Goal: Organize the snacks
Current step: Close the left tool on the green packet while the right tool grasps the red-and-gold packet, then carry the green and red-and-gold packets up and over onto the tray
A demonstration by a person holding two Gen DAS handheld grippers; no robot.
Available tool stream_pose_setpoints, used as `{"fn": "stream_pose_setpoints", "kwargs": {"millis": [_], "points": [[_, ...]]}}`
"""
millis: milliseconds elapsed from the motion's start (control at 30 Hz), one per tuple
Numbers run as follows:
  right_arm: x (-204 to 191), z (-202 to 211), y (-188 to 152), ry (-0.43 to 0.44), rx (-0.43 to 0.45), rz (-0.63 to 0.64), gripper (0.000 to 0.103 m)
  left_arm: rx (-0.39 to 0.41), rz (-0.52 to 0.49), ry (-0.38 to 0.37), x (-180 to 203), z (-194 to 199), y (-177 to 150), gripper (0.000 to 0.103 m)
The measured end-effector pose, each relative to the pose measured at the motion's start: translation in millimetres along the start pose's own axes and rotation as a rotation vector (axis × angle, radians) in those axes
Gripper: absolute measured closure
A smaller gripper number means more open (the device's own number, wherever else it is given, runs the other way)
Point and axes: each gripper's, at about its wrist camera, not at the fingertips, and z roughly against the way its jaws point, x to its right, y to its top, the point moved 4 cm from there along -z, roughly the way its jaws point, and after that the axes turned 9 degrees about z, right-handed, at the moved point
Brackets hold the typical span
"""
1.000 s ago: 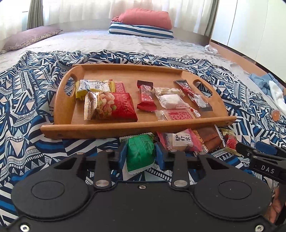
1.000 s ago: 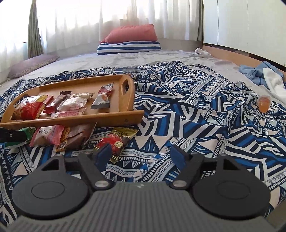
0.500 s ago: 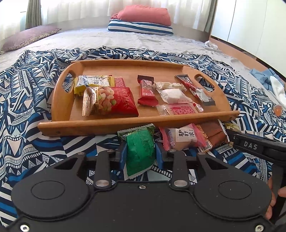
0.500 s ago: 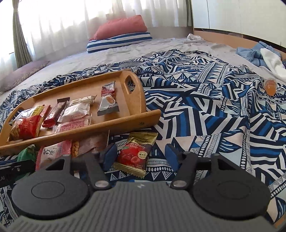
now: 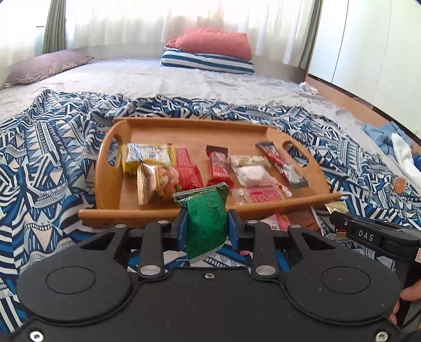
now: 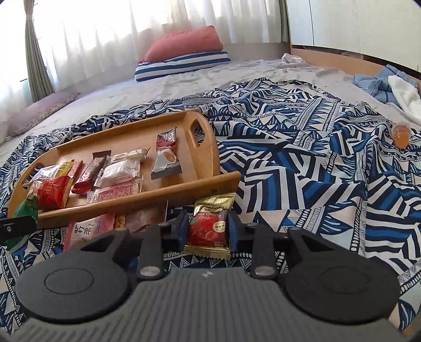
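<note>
Between left gripper point(image 5: 207, 226) fingers: green packet point(image 5: 206, 221) | right view only: jelly cup point(image 6: 401, 134)

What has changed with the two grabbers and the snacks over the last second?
The left gripper has lifted the green foil packet toward the wooden tray. The right gripper moved in and closed around the red-and-gold cherry drop packet. The tray's snacks stayed put.

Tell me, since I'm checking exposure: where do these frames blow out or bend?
Left wrist view: the curtains blow out white and the wardrobe edge bows. Right wrist view: the same curtains glare, yet the print on the cherry drop pack stays sharp.
</note>
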Motion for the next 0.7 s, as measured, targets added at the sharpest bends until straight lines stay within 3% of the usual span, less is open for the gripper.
{"fn": "stream_pose_setpoints", "kwargs": {"millis": [300,533,700], "points": [[9.5,14.6,38.6,0.03,0.086,-0.015,0.068,0.021,0.009,-0.006,-11.3,6.2,40.8,0.074],[13.2,-4.6,86.2,0.121,0.091,-0.073,0.068,0.041,0.046,0.02,-29.0,-8.3,88.7,0.074],[-1.3,-24.0,111.1,0.176,0.123,-0.013,0.068,0.033,0.07,0.041,-41.3,-34.3,118.0,0.074]]}}
